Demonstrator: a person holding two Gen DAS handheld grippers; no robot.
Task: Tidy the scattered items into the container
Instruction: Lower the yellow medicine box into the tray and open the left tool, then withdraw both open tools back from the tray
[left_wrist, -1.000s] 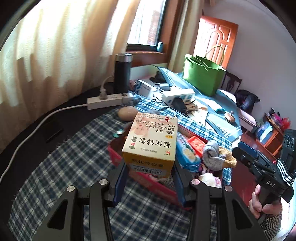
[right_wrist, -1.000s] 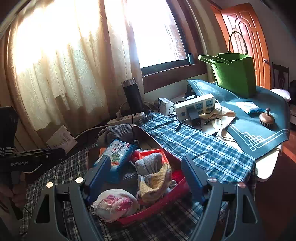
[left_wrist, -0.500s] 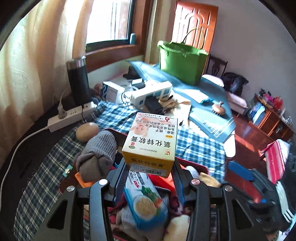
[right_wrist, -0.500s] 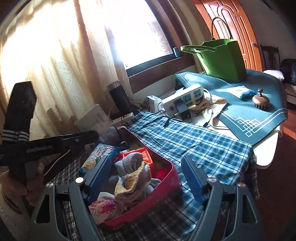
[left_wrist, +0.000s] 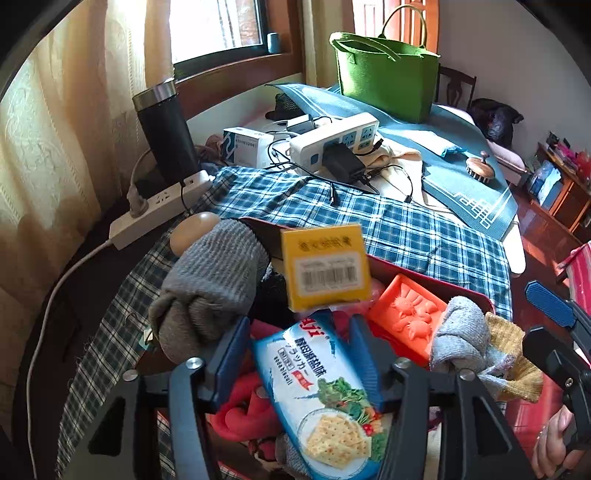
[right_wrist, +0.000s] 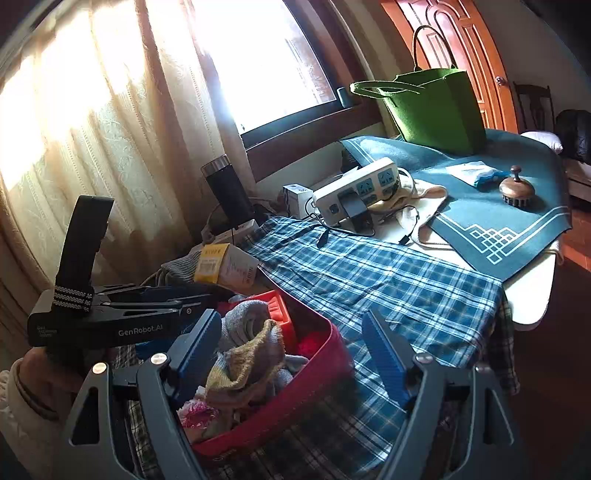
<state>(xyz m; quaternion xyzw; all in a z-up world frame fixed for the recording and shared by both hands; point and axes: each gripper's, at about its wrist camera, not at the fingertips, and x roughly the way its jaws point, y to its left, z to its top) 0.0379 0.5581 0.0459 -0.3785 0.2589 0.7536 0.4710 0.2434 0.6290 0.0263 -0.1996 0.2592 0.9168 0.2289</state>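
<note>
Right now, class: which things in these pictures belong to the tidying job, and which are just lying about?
Belong to the job:
red container
yellow medicine box
cracker packet
grey sock
left gripper

Just lying about:
green tote bag
white power strip
black flask
wooden brush

My left gripper (right_wrist: 177, 306) has "GenRobot.AI" printed in white on its black side. The blue cracker packet (left_wrist: 325, 398) reads "soda biscuit" beside Chinese and Japanese lettering. The yellow box (left_wrist: 325, 267) shows a barcode on a white label; its printed characters are too faint for me to read.
</note>
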